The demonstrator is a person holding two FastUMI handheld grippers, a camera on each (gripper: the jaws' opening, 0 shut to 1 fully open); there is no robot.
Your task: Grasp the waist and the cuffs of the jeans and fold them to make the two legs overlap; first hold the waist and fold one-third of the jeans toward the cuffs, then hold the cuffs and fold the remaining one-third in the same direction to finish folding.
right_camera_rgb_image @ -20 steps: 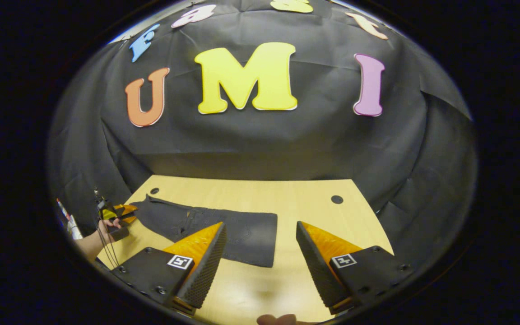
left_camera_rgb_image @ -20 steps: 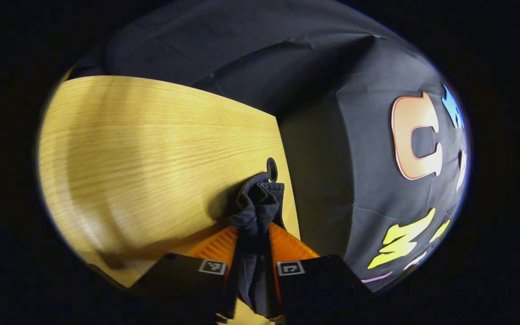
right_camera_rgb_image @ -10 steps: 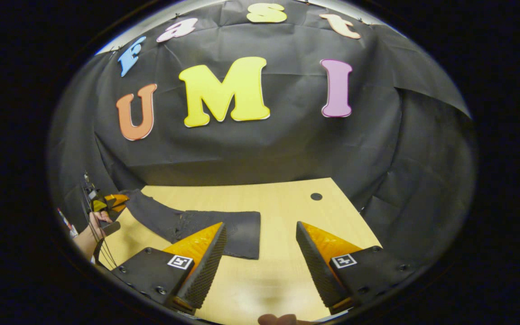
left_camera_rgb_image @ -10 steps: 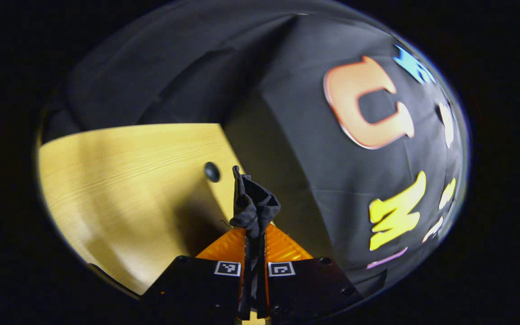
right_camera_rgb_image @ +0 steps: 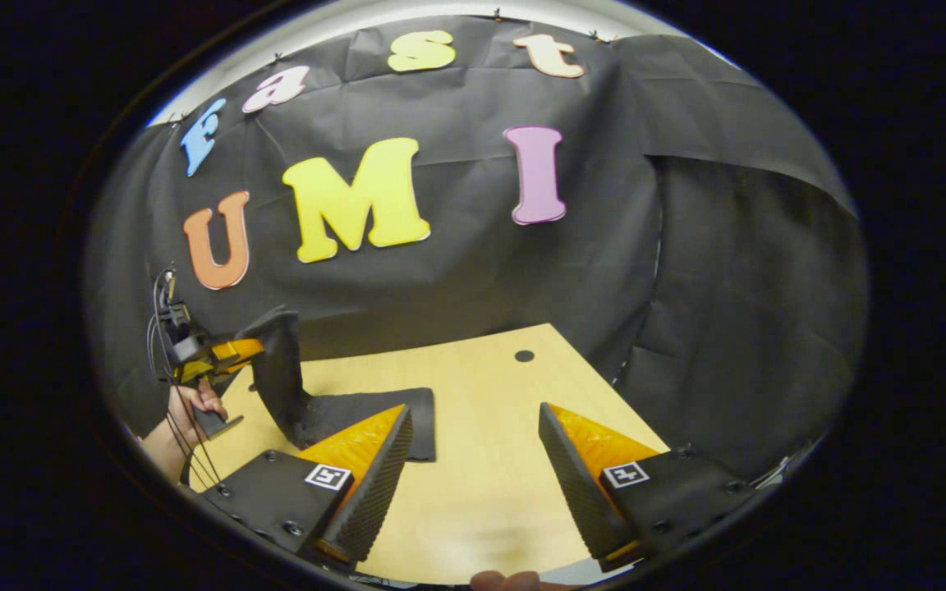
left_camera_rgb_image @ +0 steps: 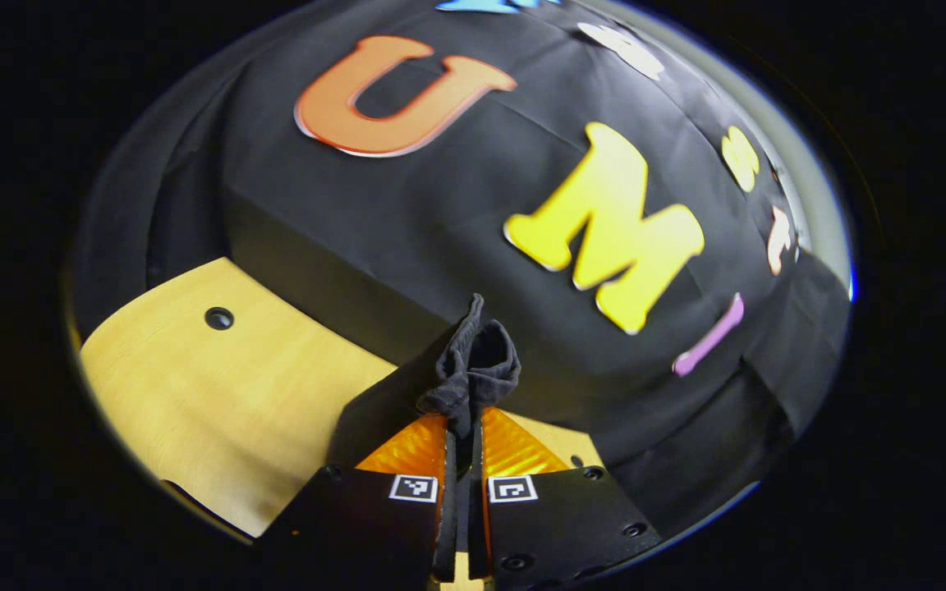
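Pinching a bunched end of the jeans [left_camera_rgb_image: 473, 361] between both fingers, the left gripper [left_camera_rgb_image: 462, 443] holds it lifted off the surface [right_camera_rgb_image: 481, 460], the rest trailing down to the folded part just ahead of the right gripper [right_camera_rgb_image: 473, 460], whose fingers stand apart, holding nothing. With so little cloth clamped, the hanging weight could tug it free, or drag the folded part askew.

I see bare bench [right_camera_rgb_image: 489, 460] ahead of my right hand-held gripper [right_camera_rgb_image: 473, 468] out to its far corner; the lifted jeans [right_camera_rgb_image: 284, 369] block the left side.
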